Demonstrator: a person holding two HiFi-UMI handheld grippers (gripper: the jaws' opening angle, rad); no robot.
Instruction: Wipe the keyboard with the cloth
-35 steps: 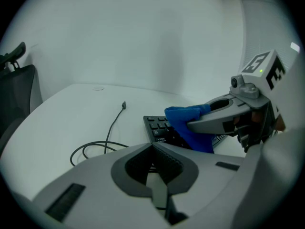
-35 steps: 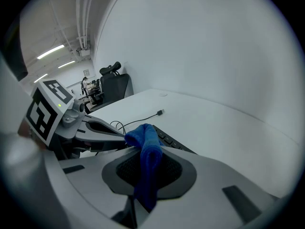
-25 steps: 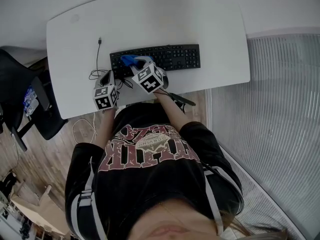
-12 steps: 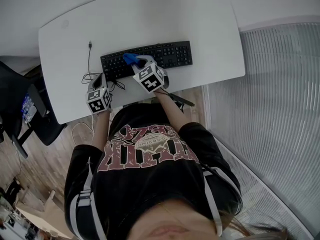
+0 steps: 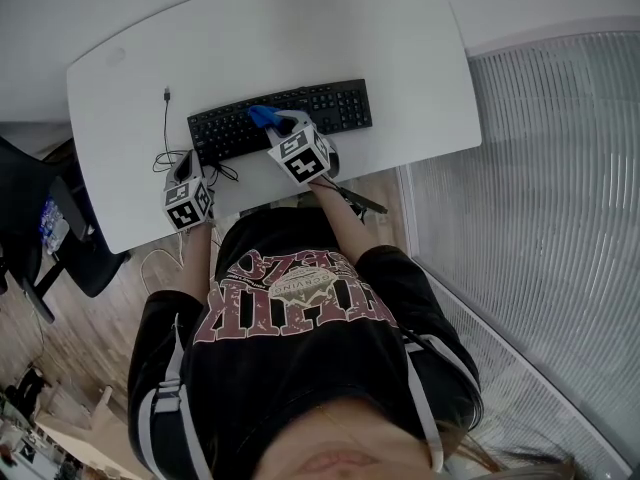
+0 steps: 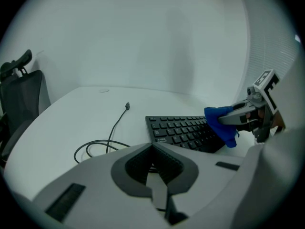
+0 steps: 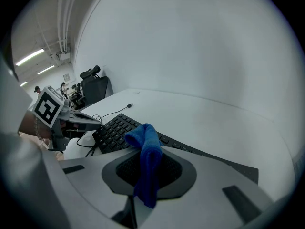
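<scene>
Two closed pairs: my right tongs point(image 5: 274, 122) pinch the cloth point(image 5: 262, 117) over the keyboard's point(image 5: 330, 106) 9 o'clock half; left tongs point(image 6: 153, 166) hold nothing at 8 o'clock. I'd press lightly, sweeping along rows toward 3 o'clock.

The black full-size keyboard point(image 5: 335, 106) lies flat on the white desk point(image 5: 400, 48), close to the desk's front edge and running nearly along it, keys up. The blue cloth point(image 5: 262, 117), bunched into a thick fold, is pinched in the right hand-held gripper point(image 5: 278, 125). Its loose end hangs down to the keys left of the desk's middle.
</scene>
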